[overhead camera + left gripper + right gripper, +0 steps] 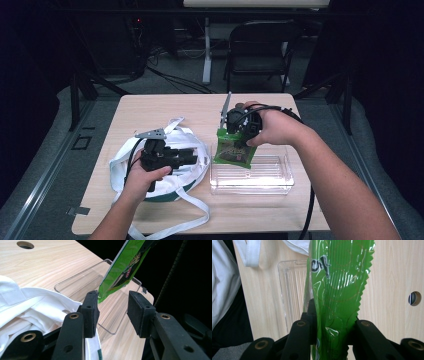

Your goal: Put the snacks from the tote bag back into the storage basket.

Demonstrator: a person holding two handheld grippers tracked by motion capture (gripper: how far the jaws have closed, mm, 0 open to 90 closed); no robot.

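- Green packet (234, 149): held in the air above the left end of the clear tray (270, 181), its lower edge hanging over or just inside the tray's near-left corner. It hangs roughly upright, tilted slightly. One side edge is saw-toothed, as the right gripper view shows (337, 290); black lettering is printed on the face.
- Right gripper (239, 131): jaws closed onto the packet's upper part, pinching the film between both pads. The right hand (277, 127) holds it over the tray's left end.
- Clear tray: rectangular, transparent plastic, lying flat on the right half of the table (150, 107). In the left gripper view its rim (75, 277) stands just beyond the jaws, with the packet (122, 270) slanting down into it.
- Left gripper (192, 156): jaws parted with a clear gap between the pads, gripping nothing. It points toward the tray and the packet. The left hand (145, 177) holds it low above the white cloth.
- White cloth (187, 137): bunched fabric with long straps and a green edge, lying on the left half of the table, just beside the tray. One strap runs off the near table edge.
- Table: light wood, with a round hole (25, 244) in its top.
- Surroundings: a dark folding chair (260, 47) stands beyond the far table edge.
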